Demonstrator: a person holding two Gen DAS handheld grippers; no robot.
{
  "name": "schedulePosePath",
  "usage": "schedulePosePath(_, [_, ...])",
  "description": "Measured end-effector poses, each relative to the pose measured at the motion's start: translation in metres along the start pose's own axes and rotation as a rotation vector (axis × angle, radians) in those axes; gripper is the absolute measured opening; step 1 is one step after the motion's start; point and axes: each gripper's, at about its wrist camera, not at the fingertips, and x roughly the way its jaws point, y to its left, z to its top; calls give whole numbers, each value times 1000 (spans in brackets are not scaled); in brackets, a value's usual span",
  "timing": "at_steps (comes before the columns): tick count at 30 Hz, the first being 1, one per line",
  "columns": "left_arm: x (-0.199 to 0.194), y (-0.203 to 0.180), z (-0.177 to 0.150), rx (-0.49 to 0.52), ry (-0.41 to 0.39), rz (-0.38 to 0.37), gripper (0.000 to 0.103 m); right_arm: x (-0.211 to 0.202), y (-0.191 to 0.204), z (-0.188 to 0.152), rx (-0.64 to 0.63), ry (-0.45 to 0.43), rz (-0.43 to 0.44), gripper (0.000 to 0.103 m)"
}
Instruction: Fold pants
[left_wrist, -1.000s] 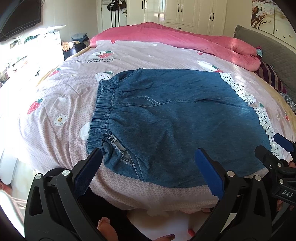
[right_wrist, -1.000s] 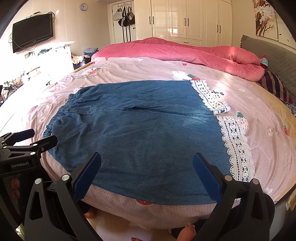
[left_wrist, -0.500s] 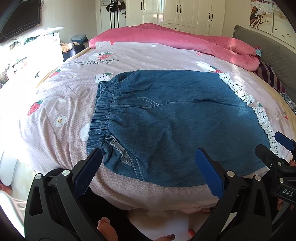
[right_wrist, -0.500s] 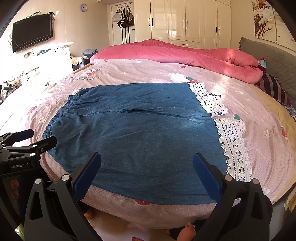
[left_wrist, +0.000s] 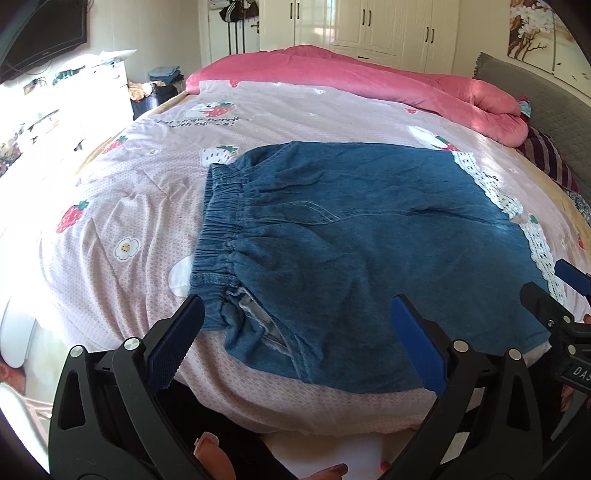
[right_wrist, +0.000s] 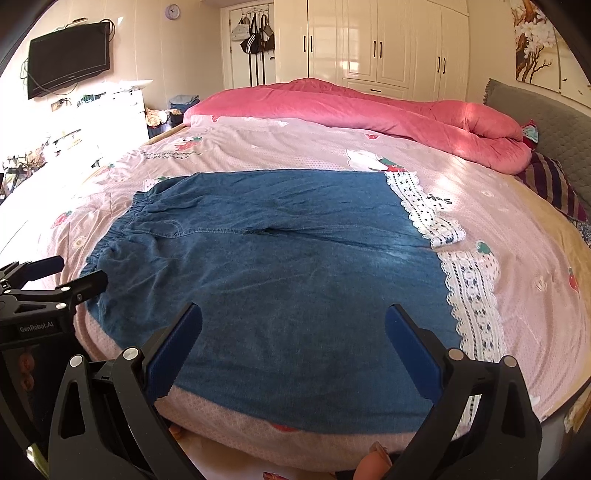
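Observation:
Blue denim pants (left_wrist: 354, 251) (right_wrist: 280, 266) lie spread flat on the bed, elastic waistband (left_wrist: 218, 232) to the left and white lace-trimmed hems (right_wrist: 469, 291) to the right. My left gripper (left_wrist: 299, 332) is open, hovering over the near waist corner with nothing between its blue pads. My right gripper (right_wrist: 293, 339) is open too, above the near edge of the lower leg. Each gripper shows in the other's view: the right gripper's fingers (left_wrist: 554, 291) at the far right, the left gripper's fingers (right_wrist: 55, 284) at the far left.
The bed wears a pink strawberry-print sheet (left_wrist: 122, 206). A rolled pink duvet (right_wrist: 369, 110) lies along the far side, striped pillows (right_wrist: 554, 184) and a grey headboard at right. White wardrobes (right_wrist: 388, 40) stand behind, a wall TV (right_wrist: 68, 62) at left. A person's fingers (left_wrist: 210, 454) show below.
Both grippers have drifted slightly forward over the near edge of the pants. The pants lie as before, and both grippers stay open.

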Motion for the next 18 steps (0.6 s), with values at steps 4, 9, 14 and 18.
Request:
schedulePosePath(4, [12,15,14,-13,2,30,94,19,-2,12,1,24,19,99])
schedulePosePath(9, [32,34,39,-39,2,64,94,47,-5,32,-1,62,60,99])
schedulePosePath(14, [55,44,65,-40,3,96,94,75,1,55,-43,78,80,99])
schedulePosePath(18, [74,46,81,-41,20,103,94,94,1,71,-51,85,97,99])
